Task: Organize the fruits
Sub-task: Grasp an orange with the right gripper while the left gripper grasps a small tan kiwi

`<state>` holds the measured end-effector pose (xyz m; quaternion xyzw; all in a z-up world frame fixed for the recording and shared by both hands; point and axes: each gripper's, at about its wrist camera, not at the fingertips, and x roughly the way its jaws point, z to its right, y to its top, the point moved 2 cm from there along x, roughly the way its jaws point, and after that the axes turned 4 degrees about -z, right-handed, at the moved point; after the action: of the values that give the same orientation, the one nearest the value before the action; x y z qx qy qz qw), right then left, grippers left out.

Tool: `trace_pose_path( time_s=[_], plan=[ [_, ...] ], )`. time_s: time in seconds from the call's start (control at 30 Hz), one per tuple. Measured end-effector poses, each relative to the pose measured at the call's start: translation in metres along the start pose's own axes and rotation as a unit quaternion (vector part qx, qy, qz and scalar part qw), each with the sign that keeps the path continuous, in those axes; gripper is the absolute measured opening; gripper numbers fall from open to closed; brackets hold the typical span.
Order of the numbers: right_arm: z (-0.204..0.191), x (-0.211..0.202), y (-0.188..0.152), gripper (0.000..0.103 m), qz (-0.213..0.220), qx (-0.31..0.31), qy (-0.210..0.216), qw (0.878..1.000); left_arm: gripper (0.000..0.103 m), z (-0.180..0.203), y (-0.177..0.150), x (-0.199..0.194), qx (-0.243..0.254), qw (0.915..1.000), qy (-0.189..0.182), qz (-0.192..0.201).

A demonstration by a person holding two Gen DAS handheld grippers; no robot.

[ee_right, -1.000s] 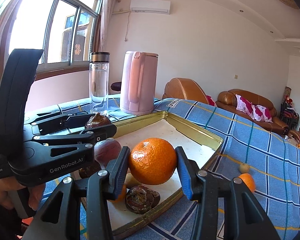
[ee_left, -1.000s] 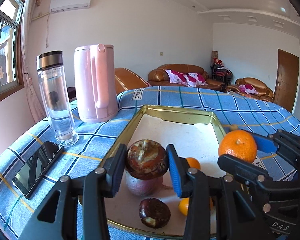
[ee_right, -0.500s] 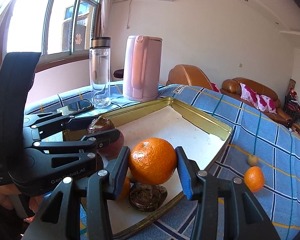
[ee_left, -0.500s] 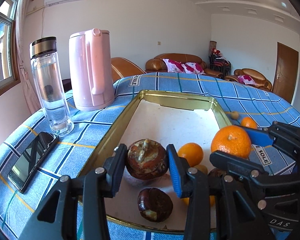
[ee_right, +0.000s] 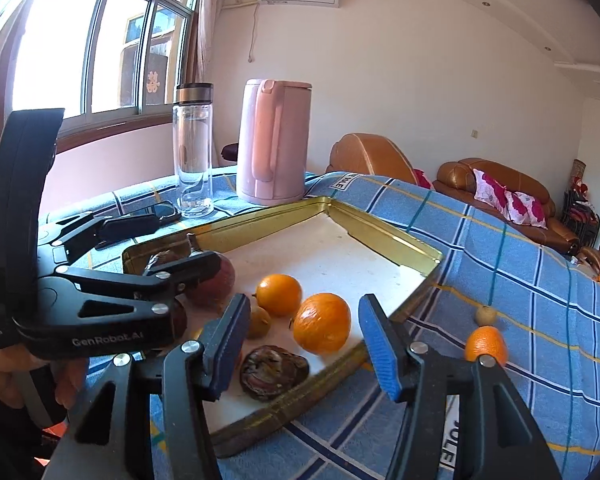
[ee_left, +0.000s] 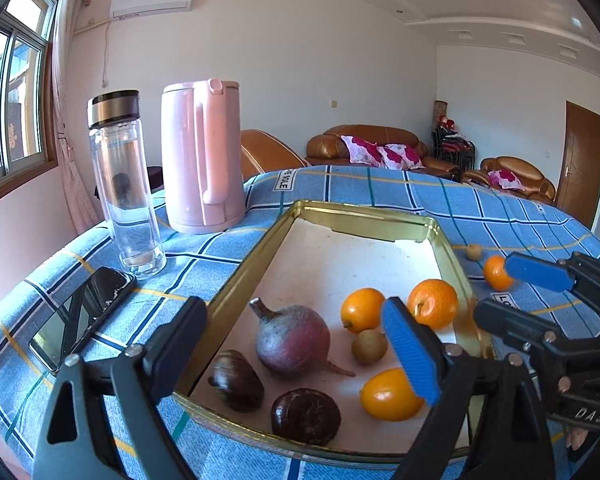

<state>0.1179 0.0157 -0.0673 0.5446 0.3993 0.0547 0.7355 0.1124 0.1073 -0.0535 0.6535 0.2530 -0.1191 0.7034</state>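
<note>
Opening just now: both hand-held grippers, left [ee_left: 296, 352] right [ee_right: 300, 344]; mangosteen [ee_left: 236, 376], orange [ee_right: 322, 323] released into tray [ee_left: 360, 218].

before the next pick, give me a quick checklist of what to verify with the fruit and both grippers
1. Left gripper free: ok, jaws have just been opening, wide apart, nothing pressed between them.
2. Right gripper free: ok, jaws have just been opening, the big orange sits between the pads but clear of them.
3. Big orange settled: cannot tell, it looks blurred.
4. Dropped dark fruit inside the gold tray: ok, beside the red root.
5. Fruit left outside: not ok, a small orange and a tan round fruit lie on the blue cloth.
6. Tray room: ok, far half bare.
</note>
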Motion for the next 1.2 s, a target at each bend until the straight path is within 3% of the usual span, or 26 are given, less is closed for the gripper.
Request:
trace_pose_path(
  time_s=[0.17,0.3,0.47,0.6,0.73,0.77,0.8,0.83,0.97,1.13,1.2],
  plan=[
    [0.054,-0.023,-0.003,0.071,-0.009,0.037,-0.055,0.998,0.1,0.019,0.007,-0.013,-0.004,0.9995,-0.026,0.018],
    [0.106,-0.02,-0.007,0.071,-0.048,0.079,-0.097,0.991,0.101,0.046,0.013,-0.016,0.013,0.9984,-0.05,0.025],
    [0.147,0.007,-0.016,0.071,-0.086,0.135,-0.079,0.984,0.101,0.073,0.022,-0.011,0.026,0.9968,-0.074,0.018],
    [0.156,0.036,-0.018,0.071,-0.116,0.154,-0.05,0.98,0.102,0.089,0.032,-0.005,0.029,0.9963,-0.079,0.017],
    [0.158,0.061,-0.022,0.071,-0.156,0.15,-0.047,0.975,0.103,0.104,0.038,0.001,0.035,0.9964,-0.075,0.018],
    [0.16,0.066,-0.025,0.069,-0.168,0.156,-0.041,0.973,0.103,0.108,0.039,0.003,0.037,0.9964,-0.075,0.016],
    [0.162,0.07,-0.028,0.054,-0.177,0.161,-0.038,0.97,0.103,0.113,0.04,0.006,0.041,0.9963,-0.073,0.015],
    [0.163,0.073,-0.031,0.05,-0.182,0.161,-0.038,0.969,0.103,0.119,0.041,0.008,0.046,0.9964,-0.07,0.013],
    [0.175,0.063,-0.035,0.049,-0.168,0.166,-0.048,0.971,0.103,0.142,0.047,0.015,0.056,0.9959,-0.07,0.008],
    [0.213,0.039,-0.041,0.049,-0.142,0.188,-0.106,0.966,0.103,0.183,0.056,0.045,0.073,0.9949,-0.066,-0.022],
    [0.228,0.029,-0.045,0.049,-0.138,0.184,-0.148,0.962,0.103,0.2,0.058,0.061,0.078,0.9935,-0.07,-0.044]
  ],
)
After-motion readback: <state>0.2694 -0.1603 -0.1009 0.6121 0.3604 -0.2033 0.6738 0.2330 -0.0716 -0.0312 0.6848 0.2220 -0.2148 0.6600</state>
